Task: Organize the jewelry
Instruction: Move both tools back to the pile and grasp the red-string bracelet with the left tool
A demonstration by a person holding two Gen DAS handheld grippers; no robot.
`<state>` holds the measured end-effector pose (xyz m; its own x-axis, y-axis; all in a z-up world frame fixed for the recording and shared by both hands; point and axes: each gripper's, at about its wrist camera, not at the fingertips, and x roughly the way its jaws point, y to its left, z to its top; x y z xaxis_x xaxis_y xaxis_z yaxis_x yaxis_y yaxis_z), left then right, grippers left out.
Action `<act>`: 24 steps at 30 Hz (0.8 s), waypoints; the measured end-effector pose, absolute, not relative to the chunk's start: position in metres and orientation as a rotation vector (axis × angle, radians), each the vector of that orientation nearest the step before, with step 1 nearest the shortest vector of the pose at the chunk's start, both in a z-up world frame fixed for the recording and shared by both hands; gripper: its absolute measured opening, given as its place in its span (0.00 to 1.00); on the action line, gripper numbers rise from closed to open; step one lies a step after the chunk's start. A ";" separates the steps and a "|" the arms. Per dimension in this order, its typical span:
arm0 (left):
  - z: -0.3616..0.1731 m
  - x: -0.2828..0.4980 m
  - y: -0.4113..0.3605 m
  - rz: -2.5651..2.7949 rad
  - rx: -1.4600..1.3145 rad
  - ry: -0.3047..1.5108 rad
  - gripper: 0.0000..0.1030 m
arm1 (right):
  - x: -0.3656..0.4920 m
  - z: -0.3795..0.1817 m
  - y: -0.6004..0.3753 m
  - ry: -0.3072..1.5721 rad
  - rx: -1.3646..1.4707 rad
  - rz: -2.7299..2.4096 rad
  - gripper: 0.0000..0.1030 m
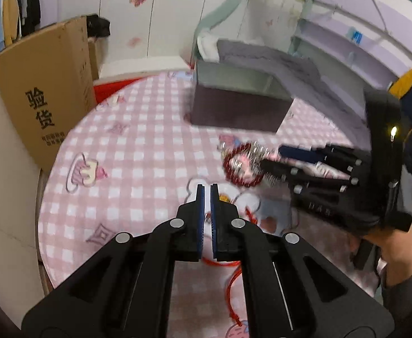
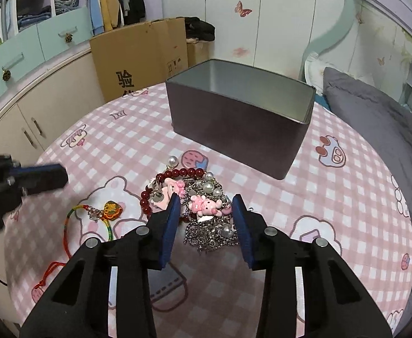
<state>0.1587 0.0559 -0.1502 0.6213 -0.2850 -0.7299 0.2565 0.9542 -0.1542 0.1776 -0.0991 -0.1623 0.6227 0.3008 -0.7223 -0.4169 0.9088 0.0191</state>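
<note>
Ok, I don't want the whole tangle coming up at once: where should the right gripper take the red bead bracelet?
Probably on its far arc, coming straight down from above. That stretch of beads lies clear on the bedspread, while the near part runs under the chains and pink bear charm. The right gripper is already open above the pile.

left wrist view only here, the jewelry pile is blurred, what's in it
Observer: A dark red bead bracelet, pink bear charms and tangled silver chain.
Operator: is the right gripper closed on any of it
Observer: No, the right gripper is open, fingers on either side of the pile.
Operator: anything in the box
Observer: None visible; the tin box shows bare inner walls, its floor is hidden.
</note>
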 end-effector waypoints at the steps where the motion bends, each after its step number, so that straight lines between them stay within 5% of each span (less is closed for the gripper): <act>1: -0.153 0.157 0.055 -0.314 -0.030 0.852 0.05 | 0.178 -0.163 -0.098 0.799 -0.167 0.412 0.29; 21: -0.180 0.152 0.056 -0.294 -0.019 0.954 0.05 | 0.163 -0.147 -0.118 0.766 -0.127 0.400 0.23; 24: -0.178 0.150 0.056 -0.295 -0.017 0.952 0.15 | 0.159 -0.145 -0.119 0.765 -0.123 0.406 0.23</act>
<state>0.1504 0.0555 -0.1783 0.5429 -0.2556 -0.8000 0.2410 0.9599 -0.1431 0.1589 -0.1194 -0.1453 0.6487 0.3120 -0.6942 -0.4001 0.9157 0.0377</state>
